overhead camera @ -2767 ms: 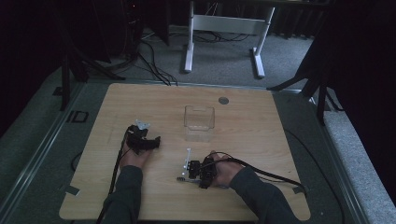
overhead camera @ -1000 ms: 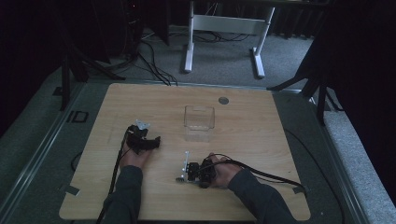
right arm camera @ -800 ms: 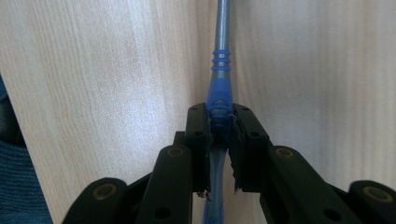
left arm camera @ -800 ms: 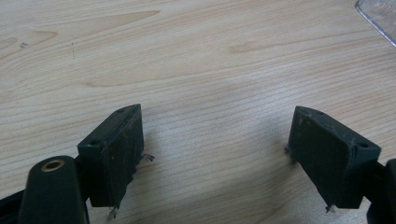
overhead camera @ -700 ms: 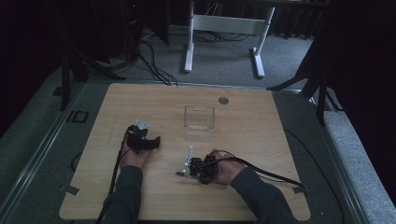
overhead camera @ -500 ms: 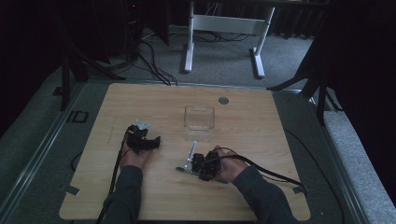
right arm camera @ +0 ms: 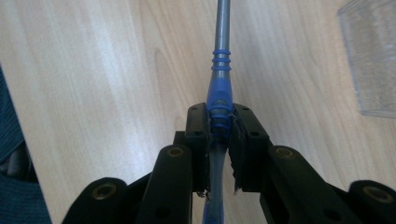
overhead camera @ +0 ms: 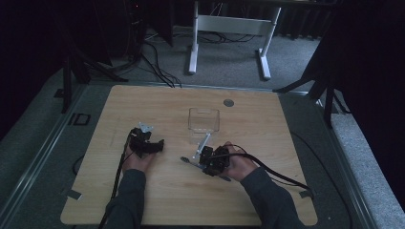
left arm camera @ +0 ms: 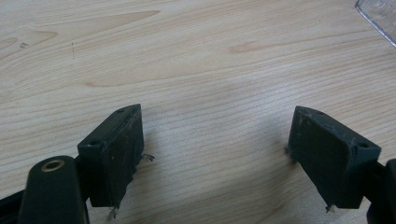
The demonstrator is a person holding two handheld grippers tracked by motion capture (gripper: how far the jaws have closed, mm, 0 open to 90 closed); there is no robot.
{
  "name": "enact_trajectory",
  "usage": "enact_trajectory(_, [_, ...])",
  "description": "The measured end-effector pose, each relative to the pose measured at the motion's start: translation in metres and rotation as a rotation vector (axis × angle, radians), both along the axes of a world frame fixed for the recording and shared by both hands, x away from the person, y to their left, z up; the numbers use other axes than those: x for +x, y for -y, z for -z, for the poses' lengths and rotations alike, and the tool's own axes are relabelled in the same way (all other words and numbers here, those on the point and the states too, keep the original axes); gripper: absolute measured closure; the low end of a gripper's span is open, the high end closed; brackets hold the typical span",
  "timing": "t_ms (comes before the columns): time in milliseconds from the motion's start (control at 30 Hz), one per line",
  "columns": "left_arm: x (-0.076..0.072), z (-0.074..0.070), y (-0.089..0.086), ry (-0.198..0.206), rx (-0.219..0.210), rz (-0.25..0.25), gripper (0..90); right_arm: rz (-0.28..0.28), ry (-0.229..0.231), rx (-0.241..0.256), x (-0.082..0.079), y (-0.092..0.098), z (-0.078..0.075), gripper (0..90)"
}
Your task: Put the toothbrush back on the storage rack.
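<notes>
Dim room, grey carpet floor; one pale wooden table (overhead camera: 286, 143) with rounded corners, one small round grey disc (overhead camera: 228, 102) set near its far edge.

Items on table, counted:

One clear plastic rectangular box (overhead camera: 204, 119), open-topped, upright, just beyond table centre; a corner of it shows at upper right in both gripper views (right arm camera: 371, 60).

One pen-like tool with slim grey shaft and ribbed blue grip (right arm camera: 220, 88). It is lifted at a slant, its pale shaft tip (overhead camera: 205, 140) pointing toward the near wall of the box, just short of it.

Two black two-jaw grippers, one per hand.
Right gripper (right arm camera: 219, 135): jaws closed tight on the blue ribbed grip, shaft running forward between them; seen in high view (overhead camera: 210, 160) right of table centre, near the box.
Left gripper (left arm camera: 215, 158): jaws spread wide, nothing between them, bare wood beneath; seen in high view (overhead camera: 155, 145) left of centre, well apart from the tool.

Two dark-sleeved forearms enter from the near edge.
</notes>
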State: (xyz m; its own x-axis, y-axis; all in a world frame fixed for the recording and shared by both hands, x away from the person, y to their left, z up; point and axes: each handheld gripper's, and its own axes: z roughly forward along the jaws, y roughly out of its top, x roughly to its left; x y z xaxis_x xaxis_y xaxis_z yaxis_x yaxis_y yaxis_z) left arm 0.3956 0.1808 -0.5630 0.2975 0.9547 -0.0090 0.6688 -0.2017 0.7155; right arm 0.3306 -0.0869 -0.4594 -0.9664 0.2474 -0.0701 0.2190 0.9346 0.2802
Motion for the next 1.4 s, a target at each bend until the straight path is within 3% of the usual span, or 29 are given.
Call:
enact_trajectory(367, [0.0,0.0,0.0,0.0,0.0,0.0,18.6,0.052,0.046,0.062,0.004,0.001,-0.005,78.3])
enact_trajectory(1100, [0.0,0.0,0.0,0.0,0.0,0.0,18.6,0.169,0.166,0.235,0.01,0.016,-0.028,78.4])
enact_trajectory(1400, [0.0,0.0,0.0,0.0,0.0,0.0,18.6,0.18,0.178,0.282,0.01,0.017,-0.034,78.4])
